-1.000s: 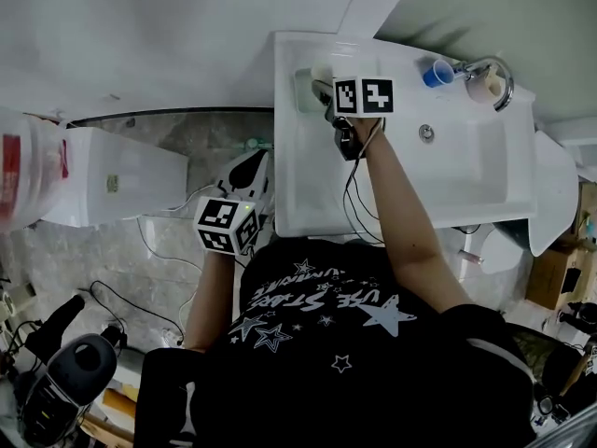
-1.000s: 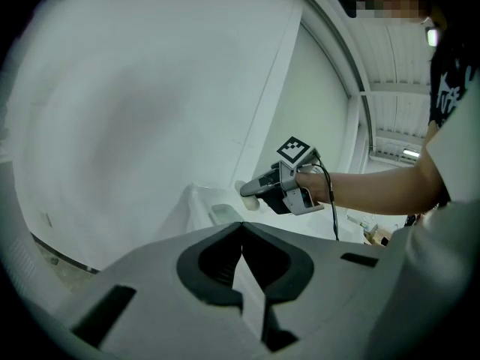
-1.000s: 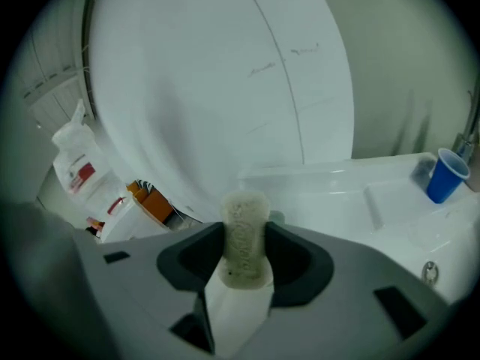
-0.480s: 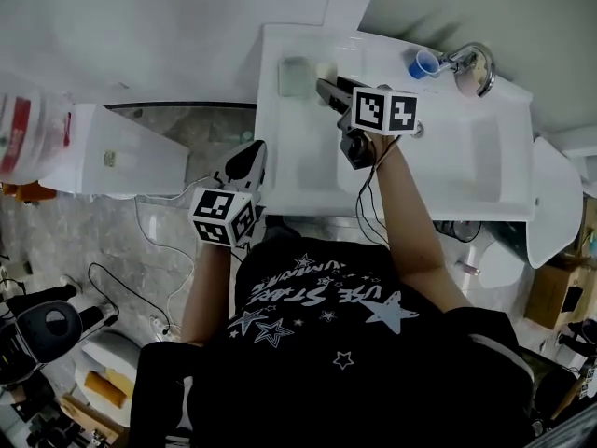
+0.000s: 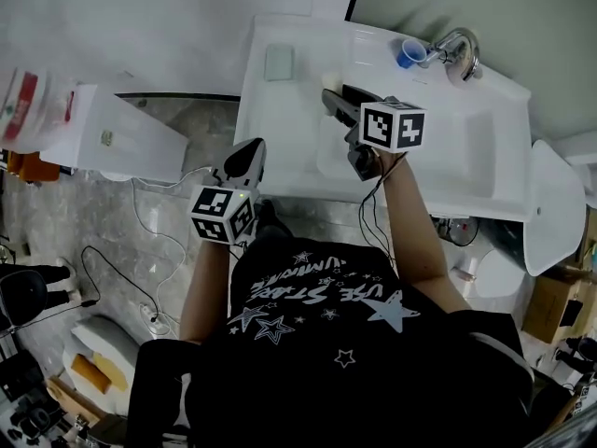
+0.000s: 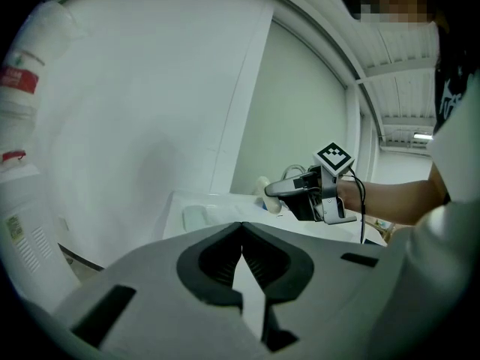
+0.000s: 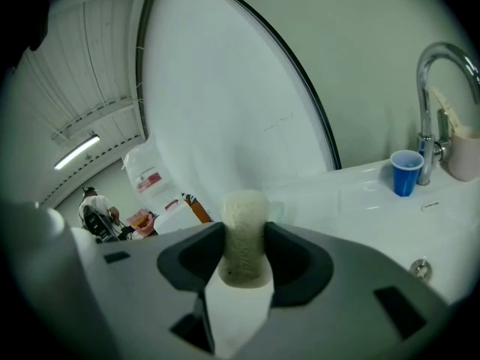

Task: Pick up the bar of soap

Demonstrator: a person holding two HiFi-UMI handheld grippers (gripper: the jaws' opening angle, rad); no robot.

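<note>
Soap is held: the cream, round-edged bar of soap (image 7: 243, 201) is clamped on end between the jaws of the right gripper (image 7: 244, 232), which are set partly apart and pressed against its two sides. It is carried over the white ceramic sink top (image 5: 298, 147), clear of the pale grey-green rectangular soap dish (image 5: 279, 62) at the far left corner.

Nearer the body, the left gripper (image 6: 241, 227) is kept beside the sink's front edge, over the grey marbled floor (image 5: 56, 241). Its jaws are brought together with nothing between them.

Farther back, a small blue plastic cup (image 7: 406, 172) is stood upright just beside the curved chrome tap (image 7: 435, 88) (its contents cannot be made out). A beige cup-like holder (image 7: 465, 152) is hung or stood against the tap's other side.

Left of the sink a white box-shaped unit (image 5: 112, 143) is set against the plain white wall (image 5: 140, 26).
</note>
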